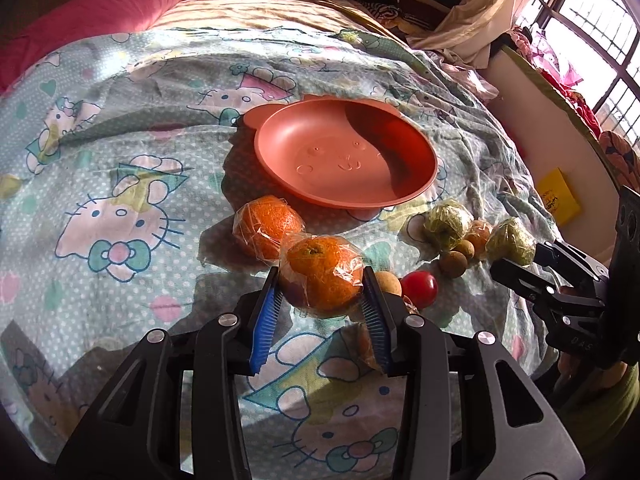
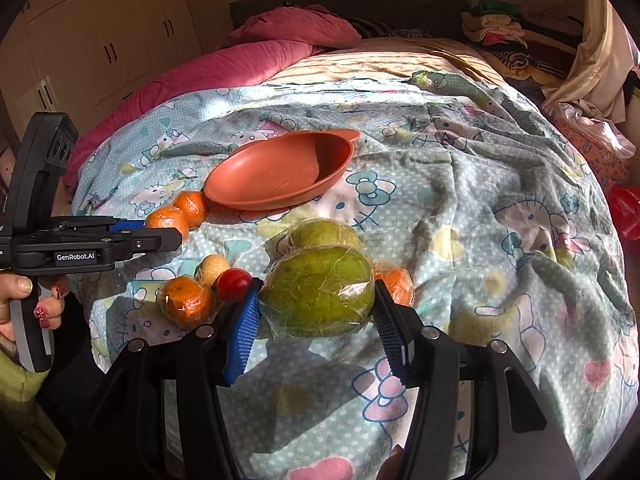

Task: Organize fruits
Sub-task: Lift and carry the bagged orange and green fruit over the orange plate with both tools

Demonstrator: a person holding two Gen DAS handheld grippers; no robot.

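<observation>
A pink bear-faced plate (image 1: 412, 184) lies empty on the bed; it also shows in the right wrist view (image 2: 240, 196). My left gripper (image 1: 320, 284) is shut on a plastic-wrapped orange (image 1: 324, 276), beside a second wrapped orange (image 1: 264, 228). My right gripper (image 2: 316, 296) is shut on a wrapped green fruit (image 2: 318, 292); another green fruit (image 2: 324, 232) lies just behind it. A red tomato (image 1: 420, 288), small brown fruits (image 1: 452, 262) and a wrapped orange (image 2: 186, 300) lie between the grippers.
The fruits rest on a wrinkled Hello Kitty sheet (image 1: 120, 216). A pink duvet (image 2: 240, 64) lies at the bed's far left. A yellow notepad (image 1: 558, 196) sits off the bed's right edge. Piled clothes (image 2: 500, 32) lie at the far right.
</observation>
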